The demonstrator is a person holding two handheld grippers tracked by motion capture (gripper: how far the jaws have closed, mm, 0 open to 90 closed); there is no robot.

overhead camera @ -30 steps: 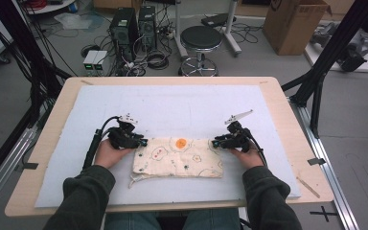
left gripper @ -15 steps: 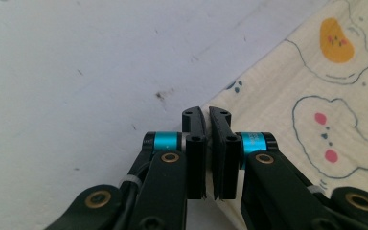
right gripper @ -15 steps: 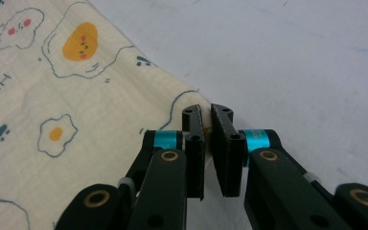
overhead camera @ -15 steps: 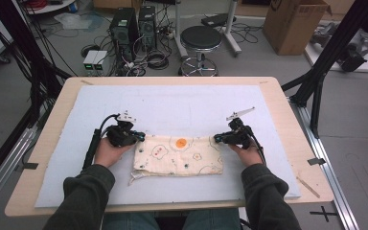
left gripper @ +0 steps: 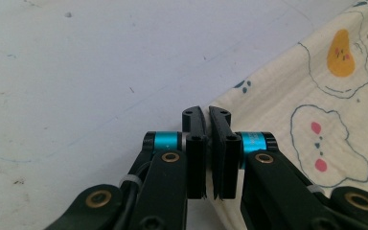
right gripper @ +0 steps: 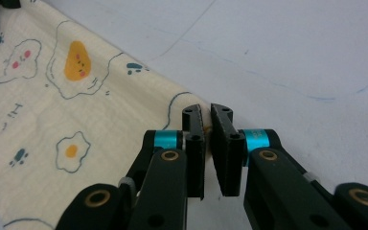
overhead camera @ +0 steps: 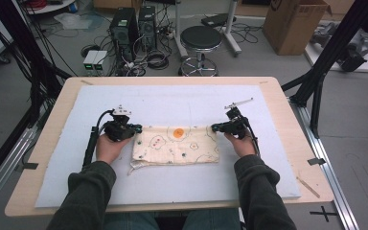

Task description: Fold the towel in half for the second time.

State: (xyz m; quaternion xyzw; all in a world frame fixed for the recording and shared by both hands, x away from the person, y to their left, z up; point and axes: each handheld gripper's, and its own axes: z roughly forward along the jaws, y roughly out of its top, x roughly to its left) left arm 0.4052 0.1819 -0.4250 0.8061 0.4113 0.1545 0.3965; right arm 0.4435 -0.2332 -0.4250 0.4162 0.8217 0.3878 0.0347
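A: High view: where's the cloth (overhead camera: pixel 176 144)?

B: Lying nine-to-three between my grippers; left gripper (overhead camera: pixel 135 128) and right gripper (overhead camera: pixel 214 128) each clenched on a far corner.

A: Nearer hand?

B: Neither; I'd judge both move together.

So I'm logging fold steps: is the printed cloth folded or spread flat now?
Folded: the cloth lies as a narrow strip on the white mat, with a doubled layer showing at its near left corner.

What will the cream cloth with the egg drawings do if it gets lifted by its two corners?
The cream printed cloth lies folded flat with soft wrinkles, so it will probably sag and droop between the corners. It looks thin, so likely very light. The left hand-held gripper and right hand-held gripper pinch its edges, so it probably won't slip.
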